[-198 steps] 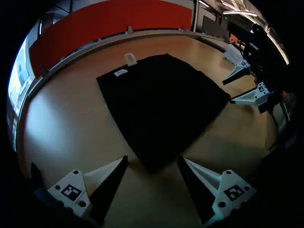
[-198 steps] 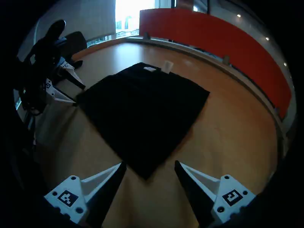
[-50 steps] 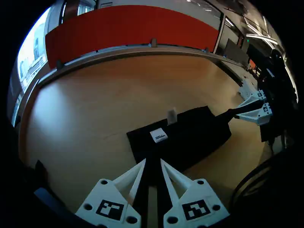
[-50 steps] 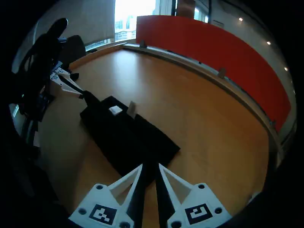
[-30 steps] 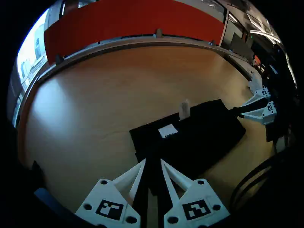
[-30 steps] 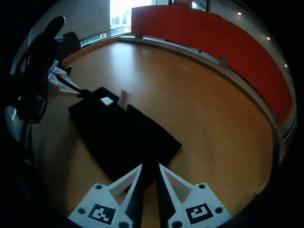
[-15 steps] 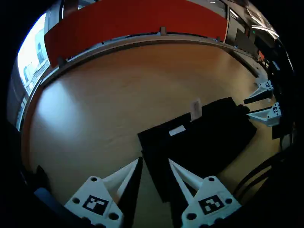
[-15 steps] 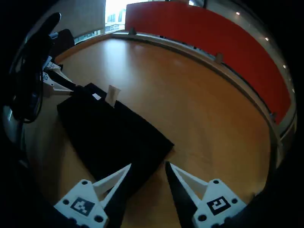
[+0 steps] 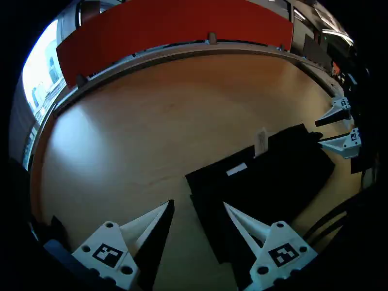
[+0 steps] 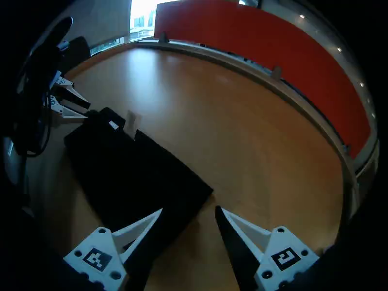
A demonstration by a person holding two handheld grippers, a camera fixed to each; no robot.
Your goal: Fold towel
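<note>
A black towel (image 9: 276, 179) lies folded into a long rectangle on the wooden table (image 9: 145, 126), with a white label (image 9: 236, 169) flat on top and a second tag (image 9: 261, 141) sticking up at its far edge. My left gripper (image 9: 197, 205) is open just off the towel's near corner, touching nothing. In the right gripper view the towel (image 10: 131, 179) stretches away to the left. My right gripper (image 10: 188, 210) is open at its near corner, the left finger over the cloth. Each view shows the other gripper open at the towel's far end: the right one (image 9: 334, 130) and the left one (image 10: 72, 109).
A red partition (image 9: 169, 24) runs along the table's curved far edge (image 9: 145, 51). Bright windows (image 10: 143, 19) stand behind it. A dark chair (image 10: 77, 48) and hanging cables (image 10: 29, 121) sit at the left of the right gripper view. Bare wood spreads beyond the towel.
The towel, flat and wide at first, now lies folded in half. Both grippers, shut on its corners a second ago, have opened and drawn back slightly.
</note>
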